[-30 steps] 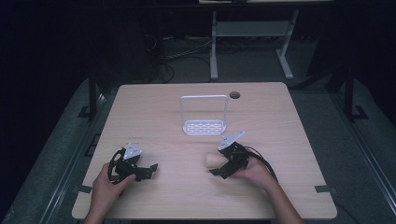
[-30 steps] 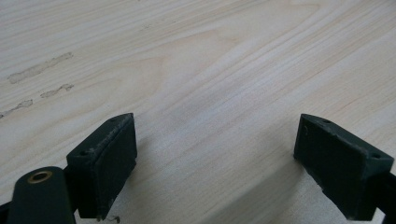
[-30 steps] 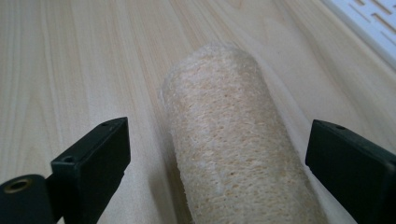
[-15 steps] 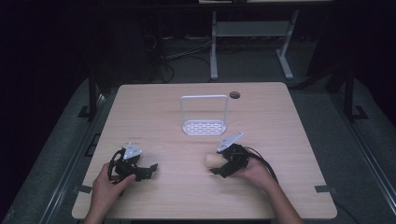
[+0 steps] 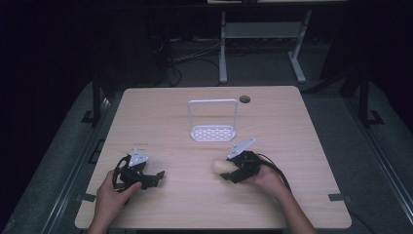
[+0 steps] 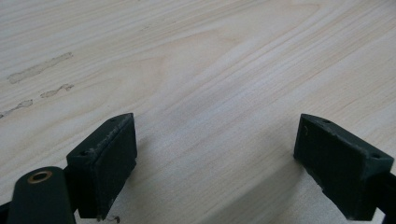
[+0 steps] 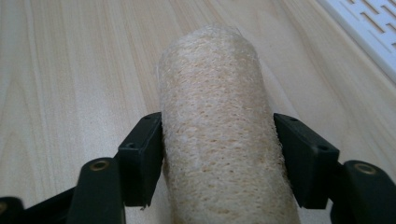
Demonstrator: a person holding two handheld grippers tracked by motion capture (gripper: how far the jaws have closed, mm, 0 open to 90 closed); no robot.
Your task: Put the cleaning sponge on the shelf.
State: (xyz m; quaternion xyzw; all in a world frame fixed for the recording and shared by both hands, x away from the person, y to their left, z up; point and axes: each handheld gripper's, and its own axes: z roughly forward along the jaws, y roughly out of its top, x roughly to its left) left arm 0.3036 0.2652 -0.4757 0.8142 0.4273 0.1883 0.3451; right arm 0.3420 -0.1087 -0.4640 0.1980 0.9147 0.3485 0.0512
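Grab looks done: my right hand-held gripper (image 7: 217, 154) has its jaws clamped on both sides of the beige, fibrous loofah cylinder (image 7: 219, 135), gripping it around mid-length. In the high view the loofah cylinder (image 5: 222, 166) pokes out of that right hand-held gripper (image 5: 233, 171) toward table centre, low over the light wood surface (image 5: 292, 126), front right of middle.

Left hand-held gripper (image 6: 219, 163) is spread wide, nothing between the jaws, just wood grain under it. In the high view it sits at the front left (image 5: 148, 179), well apart from the loofah.

My read on what's left: carry and place. The white wire-frame rack with the perforated base (image 5: 213, 131) stands just beyond the loofah, nothing on it that I can see, so that's the likely drop target. Not started yet.

Unclear bits:
- Can't tell whether the loofah is touching the surface or just lifted off it.
- Its near end is cut off at the bottom of the right gripper view.
- Rack shows as one white slotted corner (image 7: 369, 28) there.
- Room beyond the surface is too dark to read.
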